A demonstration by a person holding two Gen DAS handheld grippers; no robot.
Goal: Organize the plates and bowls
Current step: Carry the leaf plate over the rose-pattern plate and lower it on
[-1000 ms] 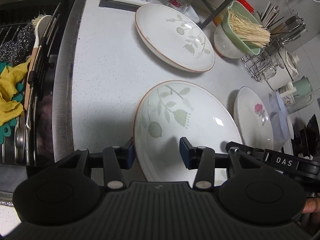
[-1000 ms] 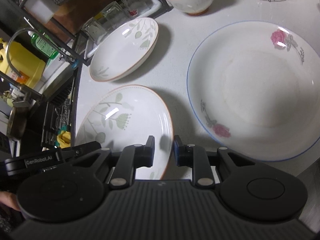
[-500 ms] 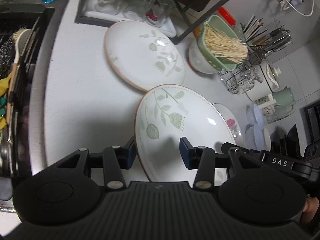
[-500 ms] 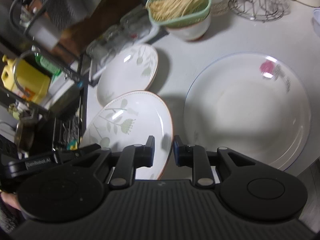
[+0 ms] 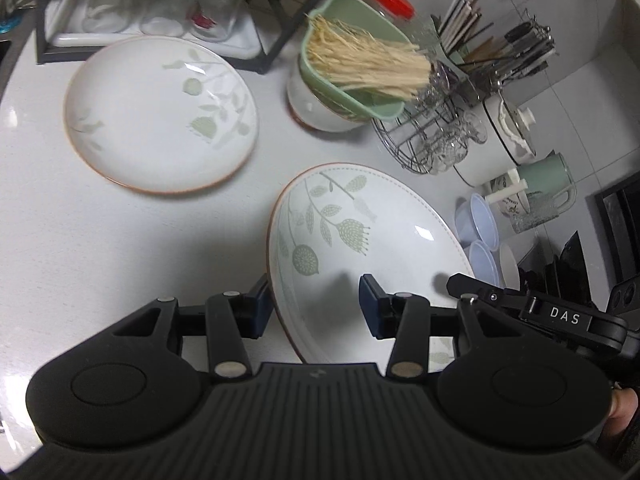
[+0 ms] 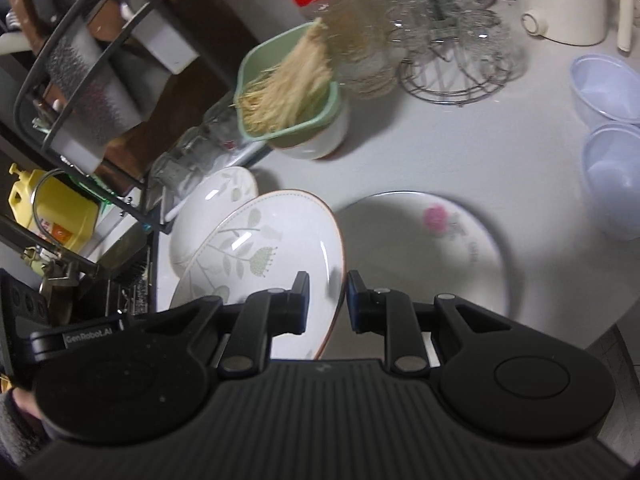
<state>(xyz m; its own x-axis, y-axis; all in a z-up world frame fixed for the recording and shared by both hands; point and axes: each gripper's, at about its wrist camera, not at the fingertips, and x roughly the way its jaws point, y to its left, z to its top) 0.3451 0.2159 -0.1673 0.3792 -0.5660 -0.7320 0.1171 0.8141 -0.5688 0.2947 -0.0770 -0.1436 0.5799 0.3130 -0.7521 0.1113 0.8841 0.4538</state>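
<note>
A leaf-patterned plate with a brown rim is held up off the counter between both grippers. My left gripper has its jaws astride the plate's left rim. My right gripper is shut on its right rim. A second leaf-patterned plate lies flat on the counter at the back left, also in the right wrist view. A rose-patterned plate lies on the counter below the right gripper.
A white bowl holding a green container of sticks stands behind the plates. A wire rack of glasses, a mug, pale blue bowls, a glass tray and a sink surround the counter.
Both grippers have lifted the leaf-patterned plate off the counter and carried it rightward, over the edge of the rose plate. The sink has left the left wrist view.
</note>
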